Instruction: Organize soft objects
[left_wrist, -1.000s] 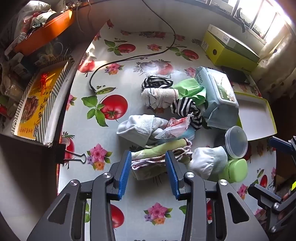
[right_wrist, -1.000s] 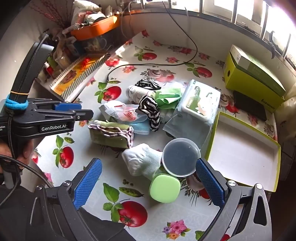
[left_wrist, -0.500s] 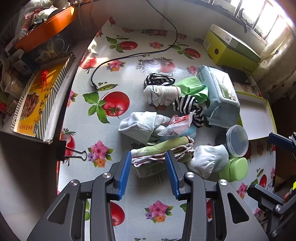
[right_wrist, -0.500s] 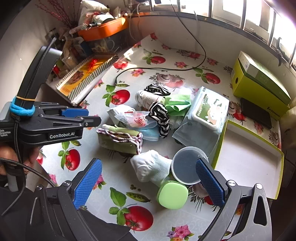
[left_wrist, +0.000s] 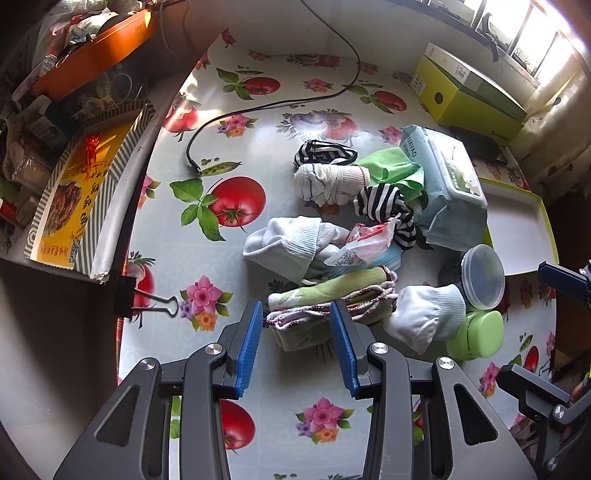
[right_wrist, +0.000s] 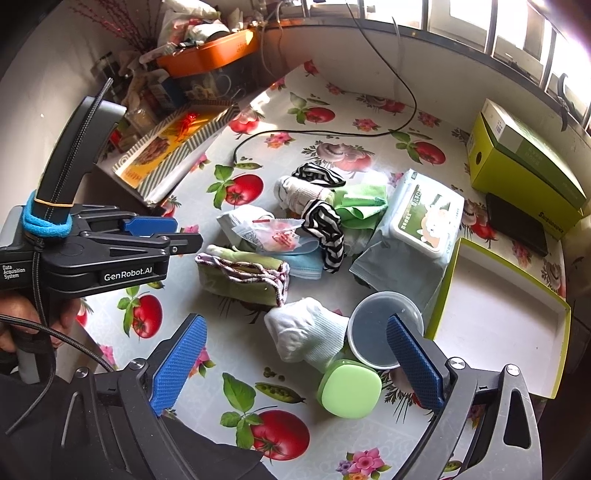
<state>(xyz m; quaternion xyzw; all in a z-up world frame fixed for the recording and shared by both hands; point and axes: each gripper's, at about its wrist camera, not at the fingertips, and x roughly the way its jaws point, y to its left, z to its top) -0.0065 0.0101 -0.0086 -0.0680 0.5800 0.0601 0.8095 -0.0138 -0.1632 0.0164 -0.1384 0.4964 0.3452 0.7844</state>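
A folded green cloth with red-and-white trim (left_wrist: 328, 295) (right_wrist: 240, 275) lies at the near edge of a heap of soft things. My left gripper (left_wrist: 295, 314) (right_wrist: 184, 242) hovers above it, open, its blue pads apart and clear of the cloth. Behind it lie a pale blue sock (left_wrist: 284, 243), black-and-white striped socks (left_wrist: 384, 201) (right_wrist: 323, 225), a cream rolled sock (left_wrist: 328, 182) and a green cloth (left_wrist: 391, 170). A white sock (right_wrist: 306, 334) (left_wrist: 424, 317) lies just ahead of my right gripper (right_wrist: 293, 325), which is wide open and holds nothing.
A wet-wipes pack (right_wrist: 424, 218), a clear lidded tub (right_wrist: 380, 328) and a green case (right_wrist: 349, 387) crowd the right side. A white-lined tray (right_wrist: 498, 314) and a yellow-green box (right_wrist: 524, 162) stand further right. A black cable (left_wrist: 258, 107) and binder clip (left_wrist: 147, 299) lie left.
The right wrist view has drifted slightly, so the heap sits a little lower and further right in it. No object has moved, and both grippers stay as wide as before.
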